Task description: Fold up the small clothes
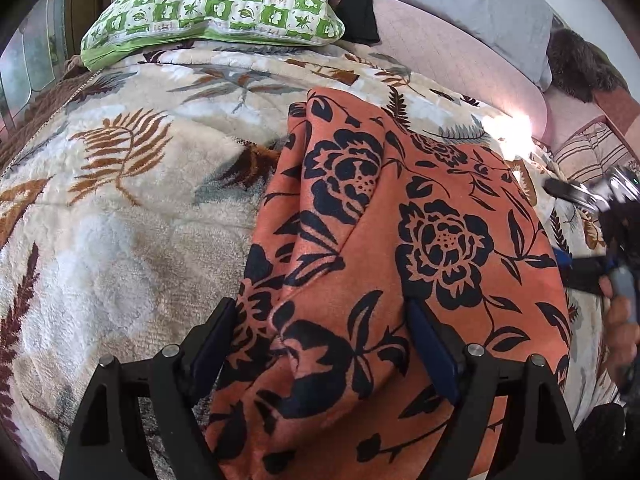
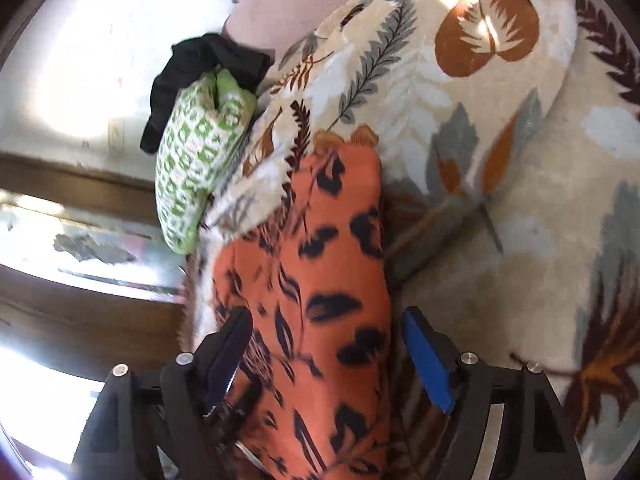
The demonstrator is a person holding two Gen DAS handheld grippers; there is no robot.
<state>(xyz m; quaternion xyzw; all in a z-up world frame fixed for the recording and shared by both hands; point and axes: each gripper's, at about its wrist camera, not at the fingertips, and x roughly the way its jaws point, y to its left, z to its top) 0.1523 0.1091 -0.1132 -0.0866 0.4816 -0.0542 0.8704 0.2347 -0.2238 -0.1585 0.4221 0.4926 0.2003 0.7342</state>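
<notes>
An orange garment with black flower print [image 1: 384, 264] lies on a cream leaf-patterned blanket [image 1: 132, 220]. It is folded lengthwise, with a ridge running down its left side. My left gripper [image 1: 320, 332] is open, its fingers spread wide over the garment's near end. The right gripper shows at the right edge of the left wrist view [image 1: 600, 232], held by a hand. In the right wrist view the garment [image 2: 320, 280] runs between the fingers of my open right gripper [image 2: 326, 344]. I cannot tell if either gripper touches the cloth.
A green-and-white patterned pillow [image 1: 212, 8] lies at the far end of the blanket, with a black cloth [image 1: 356, 4] beside it. A grey pillow [image 1: 480, 4] and a pink sheet [image 1: 448, 56] lie at the far right. Both also show in the right wrist view: pillow [image 2: 196, 168], black cloth [image 2: 200, 76].
</notes>
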